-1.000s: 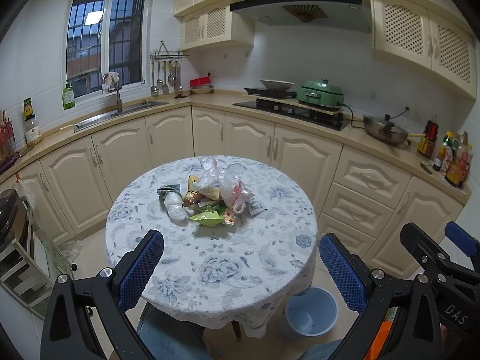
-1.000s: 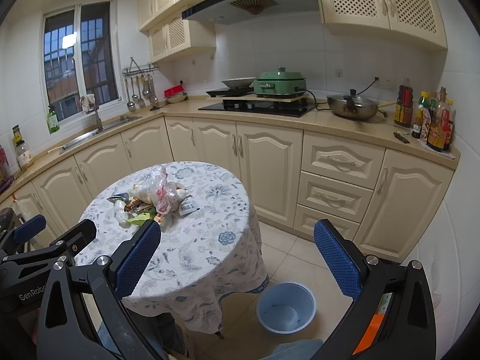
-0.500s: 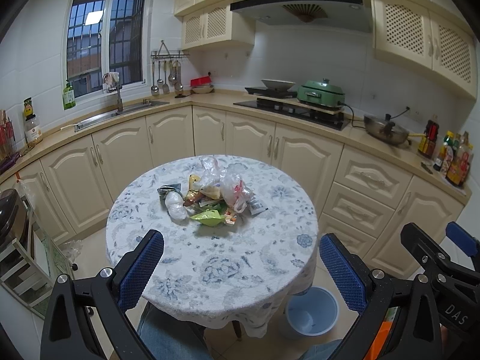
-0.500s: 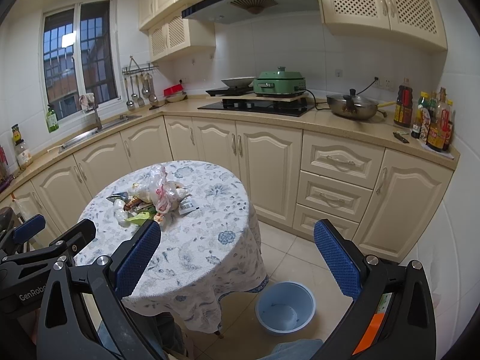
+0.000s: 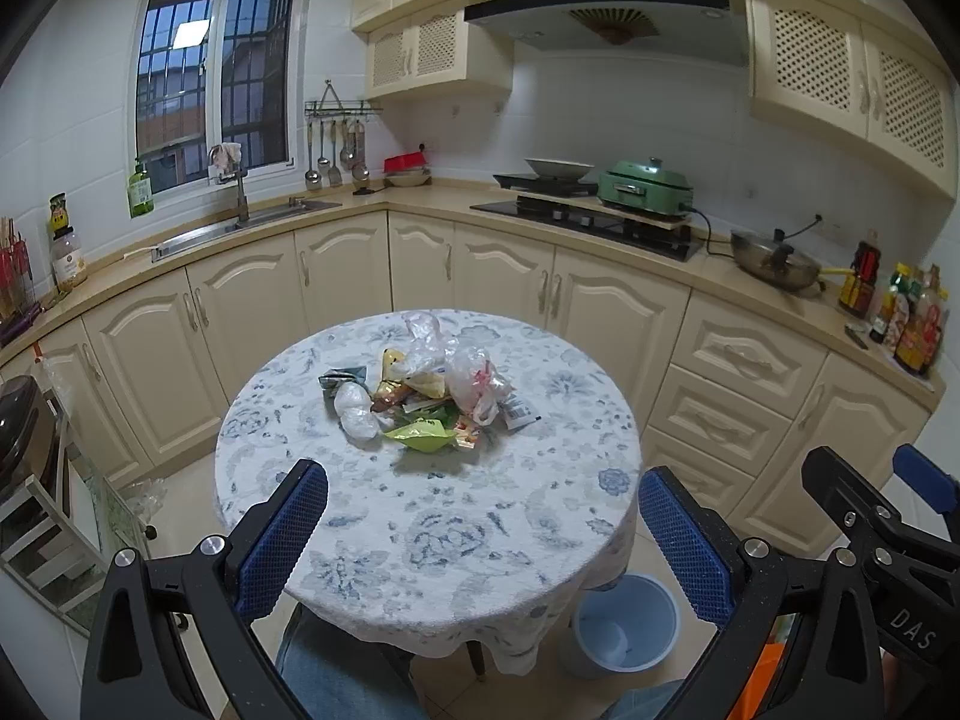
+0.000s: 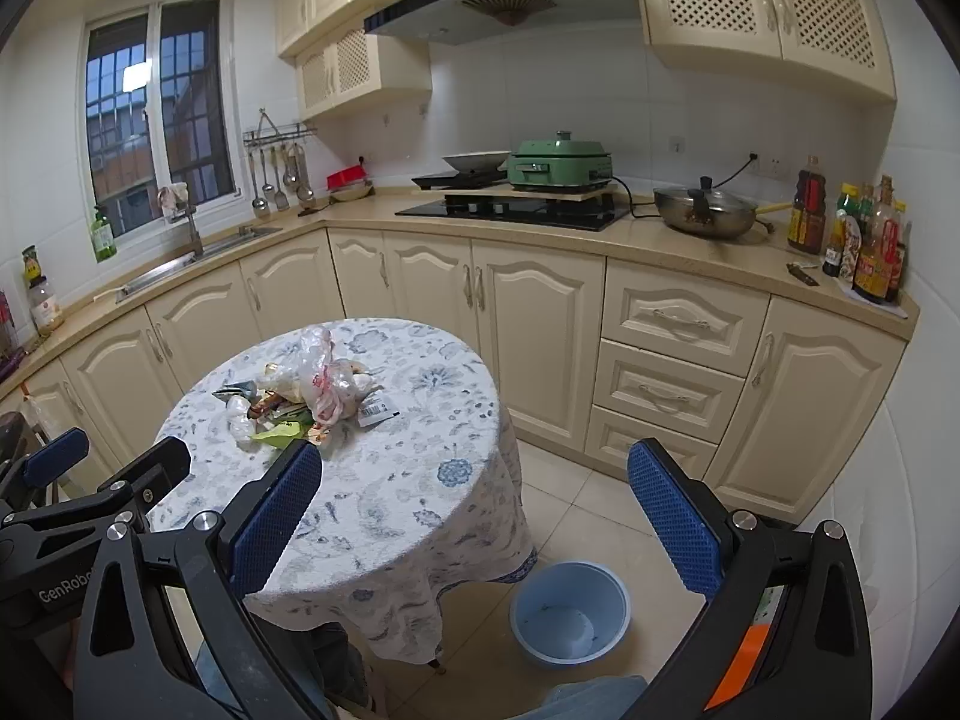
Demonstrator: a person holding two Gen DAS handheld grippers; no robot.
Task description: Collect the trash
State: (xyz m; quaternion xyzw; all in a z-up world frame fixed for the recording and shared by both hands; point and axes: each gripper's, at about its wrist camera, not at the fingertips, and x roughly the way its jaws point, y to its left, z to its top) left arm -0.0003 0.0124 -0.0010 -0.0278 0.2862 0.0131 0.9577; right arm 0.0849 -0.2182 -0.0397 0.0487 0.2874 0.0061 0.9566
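Note:
A heap of trash (image 5: pixel 429 387) (image 6: pixel 309 390) lies in the middle of a round table (image 5: pixel 432 516) (image 6: pixel 396 480) with a floral cloth: clear plastic bags, a crumpled white wad, a green wrapper, snack packets and a small label. A light blue bin (image 5: pixel 624 624) (image 6: pixel 570 612) stands on the floor at the table's right. My left gripper (image 5: pixel 483 531) hangs open over the table's near edge, well short of the heap. My right gripper (image 6: pixel 474 513) is open too, over the table's right side and above the bin. Neither holds anything.
Cream kitchen cabinets (image 5: pixel 510 282) wrap around behind the table, with a sink (image 5: pixel 240 222), a hob with a green pot (image 5: pixel 645 183), a wok (image 5: pixel 774 261) and sauce bottles (image 5: pixel 906 312). A shelf unit (image 5: pixel 36 516) stands at the left. A person's jeans (image 5: pixel 336 672) show below the table.

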